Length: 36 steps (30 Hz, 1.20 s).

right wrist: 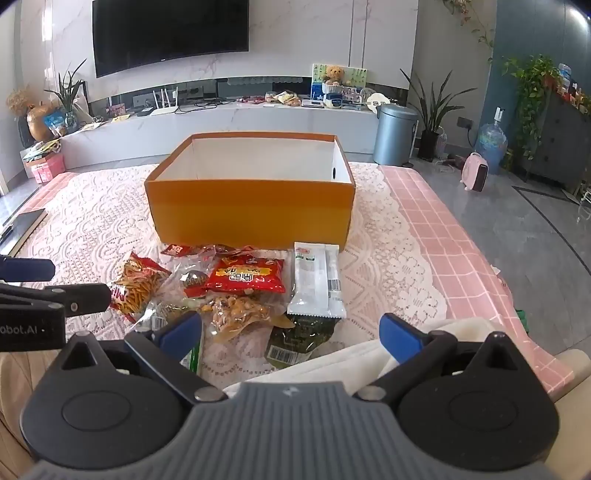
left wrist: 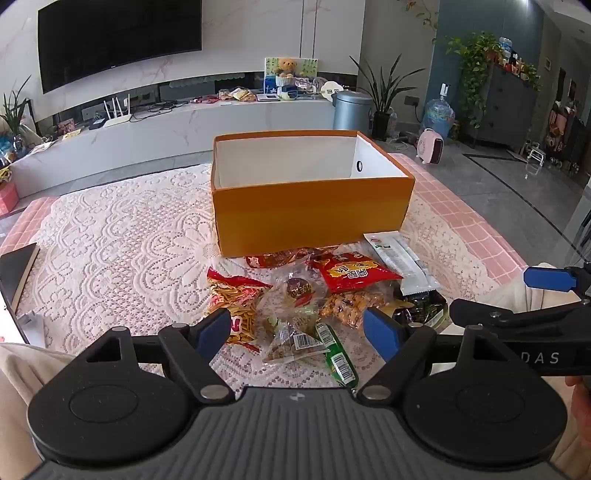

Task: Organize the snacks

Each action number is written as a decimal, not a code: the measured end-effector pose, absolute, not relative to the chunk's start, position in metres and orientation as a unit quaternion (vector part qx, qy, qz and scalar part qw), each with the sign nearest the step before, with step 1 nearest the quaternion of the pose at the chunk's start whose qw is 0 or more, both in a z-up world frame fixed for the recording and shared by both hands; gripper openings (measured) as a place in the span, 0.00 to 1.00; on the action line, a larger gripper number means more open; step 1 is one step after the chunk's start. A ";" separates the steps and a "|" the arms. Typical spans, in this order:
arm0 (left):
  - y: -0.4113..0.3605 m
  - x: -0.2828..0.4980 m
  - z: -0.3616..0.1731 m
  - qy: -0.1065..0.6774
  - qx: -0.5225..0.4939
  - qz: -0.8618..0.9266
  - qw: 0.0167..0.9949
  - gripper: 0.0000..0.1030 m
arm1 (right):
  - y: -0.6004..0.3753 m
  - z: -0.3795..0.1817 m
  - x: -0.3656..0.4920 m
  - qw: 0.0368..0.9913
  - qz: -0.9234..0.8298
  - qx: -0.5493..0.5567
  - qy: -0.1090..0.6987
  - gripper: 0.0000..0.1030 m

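So we've got the snack pile (left wrist: 317, 295) sitting loose on the lace tablecloth (left wrist: 122, 236), right at the near side of the orange box (left wrist: 310, 206), which is open-topped with white walls inside. We spot a red packet (right wrist: 245, 275), a white wrapper (right wrist: 316, 284) on the right and a bag of orange sticks (right wrist: 138, 284) on the left. Our left gripper (left wrist: 299, 332) and right gripper (right wrist: 291, 332) both hover over the near edge of the pile, jaws spread wide, nothing in either. A pink checked cloth (right wrist: 436, 229) shows under the lace. Farther back: grey floor, a long white TV bench, a big black TV (right wrist: 170, 31), a metal bin (right wrist: 393, 134) and houseplants.
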<state>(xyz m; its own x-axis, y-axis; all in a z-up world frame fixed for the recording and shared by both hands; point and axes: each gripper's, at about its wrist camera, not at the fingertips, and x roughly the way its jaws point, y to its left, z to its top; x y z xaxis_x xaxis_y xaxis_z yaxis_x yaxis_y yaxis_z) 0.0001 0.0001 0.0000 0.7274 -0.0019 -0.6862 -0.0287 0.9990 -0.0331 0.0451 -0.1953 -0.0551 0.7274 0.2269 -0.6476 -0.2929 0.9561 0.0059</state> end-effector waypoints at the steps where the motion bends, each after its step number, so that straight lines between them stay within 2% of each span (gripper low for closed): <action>1: 0.000 0.000 0.000 0.369 -0.020 0.007 0.929 0.92 | -0.195 -0.055 0.045 0.927 0.139 -0.050 0.343 0.97; 36: 0.001 -0.001 -0.001 0.375 -0.028 0.006 0.927 0.92 | -0.194 -0.056 0.048 0.924 0.138 -0.049 0.354 0.97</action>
<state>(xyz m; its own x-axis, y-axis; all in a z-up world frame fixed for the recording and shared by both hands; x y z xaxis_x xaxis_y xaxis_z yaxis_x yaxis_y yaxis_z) -0.0009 0.0011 -0.0015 0.7189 -0.0096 -0.6950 -0.0328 0.9983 -0.0478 0.0480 -0.1942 -0.0556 0.7113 0.2200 -0.6676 -0.2890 0.9573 0.0076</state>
